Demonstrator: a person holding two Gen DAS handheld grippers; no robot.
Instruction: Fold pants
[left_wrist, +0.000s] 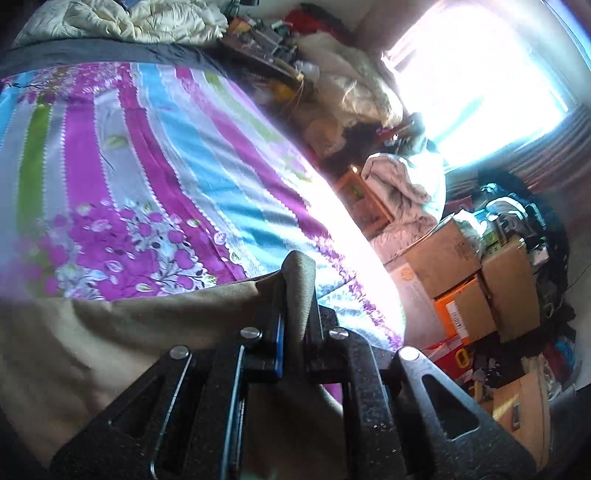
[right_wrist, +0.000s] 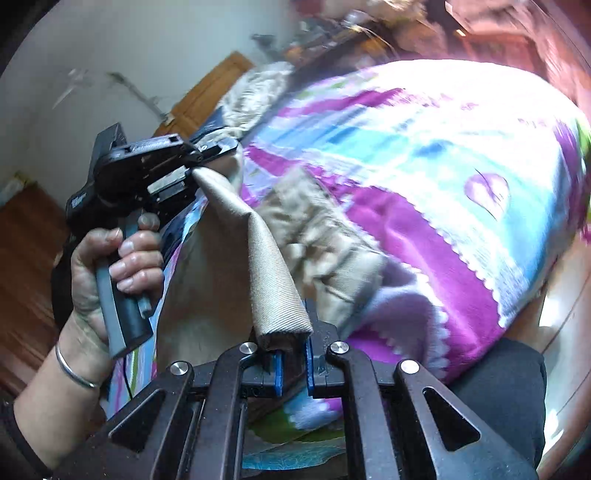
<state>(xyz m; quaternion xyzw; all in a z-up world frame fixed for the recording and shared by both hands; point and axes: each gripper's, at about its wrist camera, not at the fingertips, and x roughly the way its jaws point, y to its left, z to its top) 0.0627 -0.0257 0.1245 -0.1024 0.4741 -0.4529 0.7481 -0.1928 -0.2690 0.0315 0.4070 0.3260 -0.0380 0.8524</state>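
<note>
The pants (left_wrist: 110, 332) are tan twill and lie on a bed with a striped purple, blue and green sheet (left_wrist: 166, 147). My left gripper (left_wrist: 295, 295) is shut on a fold of their edge. In the right wrist view my right gripper (right_wrist: 291, 343) is shut on another part of the same tan edge (right_wrist: 266, 258). That edge stretches taut up to the left gripper (right_wrist: 192, 173), which a hand (right_wrist: 110, 266) holds at the left. More of the pants (right_wrist: 317, 229) lie bunched on the sheet (right_wrist: 424, 229) beyond.
A cream quilt (left_wrist: 147, 18) is piled at the head of the bed. To the right of the bed stand cardboard boxes (left_wrist: 480, 269), heaps of clothes (left_wrist: 406, 184) and a cluttered shelf (left_wrist: 266, 40) under a bright window (left_wrist: 480, 74). A wooden door (right_wrist: 210, 92) is behind the left gripper.
</note>
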